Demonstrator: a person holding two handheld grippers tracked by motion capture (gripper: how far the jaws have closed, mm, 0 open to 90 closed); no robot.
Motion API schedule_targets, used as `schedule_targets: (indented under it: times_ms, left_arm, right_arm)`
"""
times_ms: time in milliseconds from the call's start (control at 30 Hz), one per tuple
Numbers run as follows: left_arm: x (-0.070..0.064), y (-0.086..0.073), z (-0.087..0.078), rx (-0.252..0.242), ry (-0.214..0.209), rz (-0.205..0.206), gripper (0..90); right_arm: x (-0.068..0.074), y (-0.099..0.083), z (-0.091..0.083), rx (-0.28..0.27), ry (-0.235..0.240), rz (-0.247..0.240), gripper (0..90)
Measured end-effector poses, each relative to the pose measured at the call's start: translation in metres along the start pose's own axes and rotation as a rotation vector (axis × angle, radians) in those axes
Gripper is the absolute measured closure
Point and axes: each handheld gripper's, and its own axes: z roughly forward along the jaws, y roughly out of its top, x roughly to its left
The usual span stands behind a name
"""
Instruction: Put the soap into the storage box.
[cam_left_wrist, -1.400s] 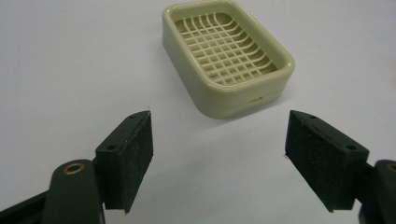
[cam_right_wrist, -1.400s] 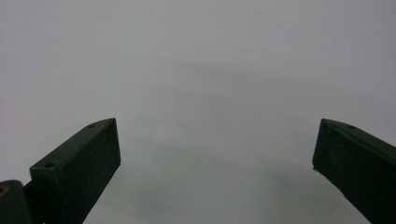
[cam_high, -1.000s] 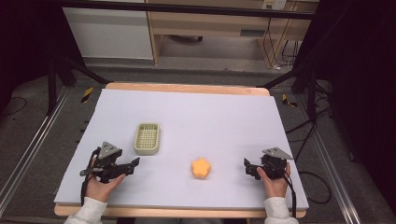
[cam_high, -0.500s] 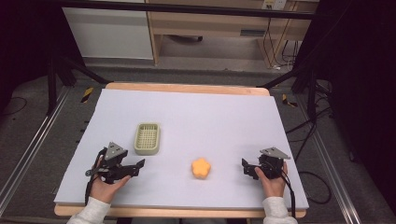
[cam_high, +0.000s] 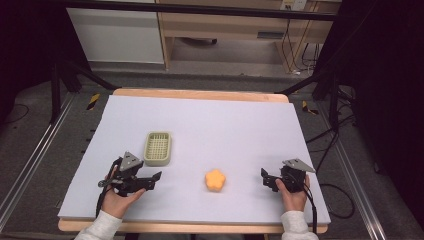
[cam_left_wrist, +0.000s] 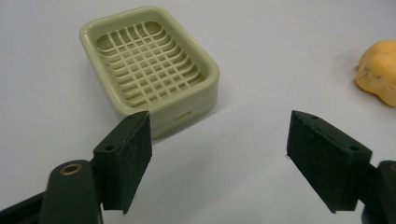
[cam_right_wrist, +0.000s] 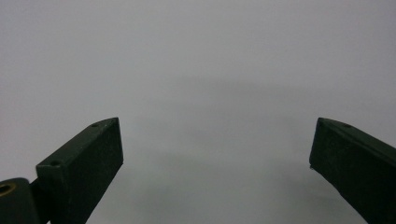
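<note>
We hold the left gripper (cam_high: 150, 181) low over the near-left of the lavender table (cam_high: 240, 125), its jaws spread wide apart and empty, pointing toward the green soap dish (cam_high: 158, 148), which sits just beyond it on the far side. In the left gripper view that dish (cam_left_wrist: 149, 65) lies a little left of the line between the jaws, and the orange sponge (cam_left_wrist: 379, 70) shows at the right edge. On the table the sponge (cam_high: 215, 180) rests near the front edge, between our two hands. The right gripper (cam_high: 266, 179) waits to the sponge's right, jaws also wide apart over bare surface. To take the sponge well, we judge it best to turn one gripper square to it, straddle its widest part, come down close to the table, then close gently.
</note>
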Motion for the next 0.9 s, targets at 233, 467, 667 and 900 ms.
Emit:
schedule_targets:
  times_ms: [233, 467, 667, 900]
  left_arm:
    - [-0.007, 0.007, 0.002, 0.009, -0.025, 0.037, 21.9]
    - [-0.015, 0.016, 0.006, 0.019, -0.039, 0.068, 21.9]
    - [-0.028, 0.024, 0.012, 0.022, -0.062, 0.102, 21.7]
    - [-0.039, 0.033, 0.017, 0.028, -0.074, 0.125, 21.7]
  right_arm:
    - [0.001, -0.001, 0.000, -0.003, -0.006, -0.009, 3.9]
    - [0.002, -0.001, 0.000, 0.000, -0.011, -0.009, 3.9]
    - [0.002, -0.001, 0.000, 0.003, -0.005, -0.012, 3.9]
    - [0.004, -0.001, 0.001, 0.017, -0.008, -0.033, 2.3]
